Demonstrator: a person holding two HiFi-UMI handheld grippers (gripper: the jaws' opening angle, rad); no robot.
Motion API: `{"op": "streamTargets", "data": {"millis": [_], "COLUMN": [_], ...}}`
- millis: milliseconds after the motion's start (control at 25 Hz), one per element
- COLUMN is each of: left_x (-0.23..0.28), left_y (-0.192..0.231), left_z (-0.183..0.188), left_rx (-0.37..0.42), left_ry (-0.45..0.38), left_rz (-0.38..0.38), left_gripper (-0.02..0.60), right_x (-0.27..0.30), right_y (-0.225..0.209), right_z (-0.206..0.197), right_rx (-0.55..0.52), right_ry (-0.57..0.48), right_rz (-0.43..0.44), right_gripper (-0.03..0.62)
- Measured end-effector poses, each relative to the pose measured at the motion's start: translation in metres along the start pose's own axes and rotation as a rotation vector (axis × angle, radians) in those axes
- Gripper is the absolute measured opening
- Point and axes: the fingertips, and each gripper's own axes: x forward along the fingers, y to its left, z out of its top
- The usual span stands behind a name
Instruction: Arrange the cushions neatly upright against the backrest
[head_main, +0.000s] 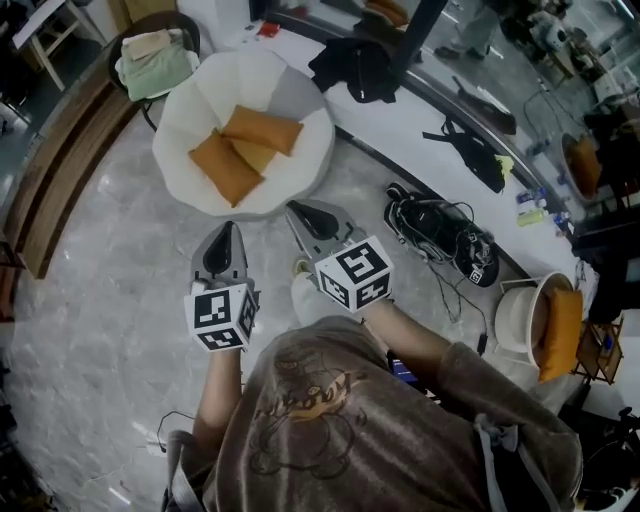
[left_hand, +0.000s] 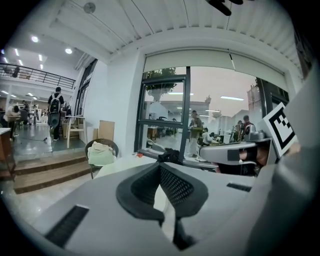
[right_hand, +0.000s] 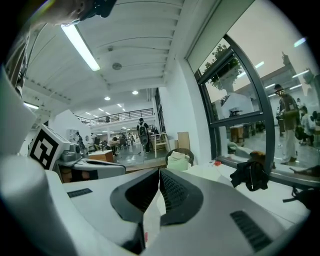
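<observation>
A round white armchair (head_main: 300, 165) stands on the marble floor ahead of me. Three orange cushions lie loose on its seat: one at the left (head_main: 225, 167), one at the top (head_main: 263, 128) and one partly under them (head_main: 256, 155). None stands upright against the backrest. My left gripper (head_main: 229, 229) and right gripper (head_main: 296, 209) hover side by side just short of the chair's front edge, both shut with nothing held. In the left gripper view the jaws of the left gripper (left_hand: 160, 165) meet; in the right gripper view so do those of the right gripper (right_hand: 159, 171).
A black garment (head_main: 355, 68) lies on the white ledge behind the chair. Black shoes (head_main: 440, 235) and cables sit on the floor at the right. A wicker chair with folded cloth (head_main: 155, 60) stands at the back left, by wooden steps (head_main: 60, 170). Another white chair with an orange cushion (head_main: 558, 330) is at the far right.
</observation>
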Motion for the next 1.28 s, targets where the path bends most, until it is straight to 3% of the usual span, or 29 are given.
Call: {"op": "streamTargets", "data": {"millis": [640,960,1280], "left_x": [0.150,0.177,0.224], "left_y": [0.039,0.052,0.071], "left_z": [0.057,0.068,0.073], "left_rx": [-0.045,-0.038,-0.045], "left_ry": [-0.004,-0.007,0.002], "left_rz": [0.098,0.126,0.094], "left_gripper": [0.005,0.005,0.005], "right_x": [0.097,0.125,0.160], "right_y": [-0.129,-0.144,-0.167], "right_z": [0.044,0.041,0.037], "right_rx": [-0.004,0.016,0.030], "right_ry": [0.032,0.055,0.084], "right_rz": [0.076,0.128,0.114], "right_gripper": [0.021,0.021,0.021]}}
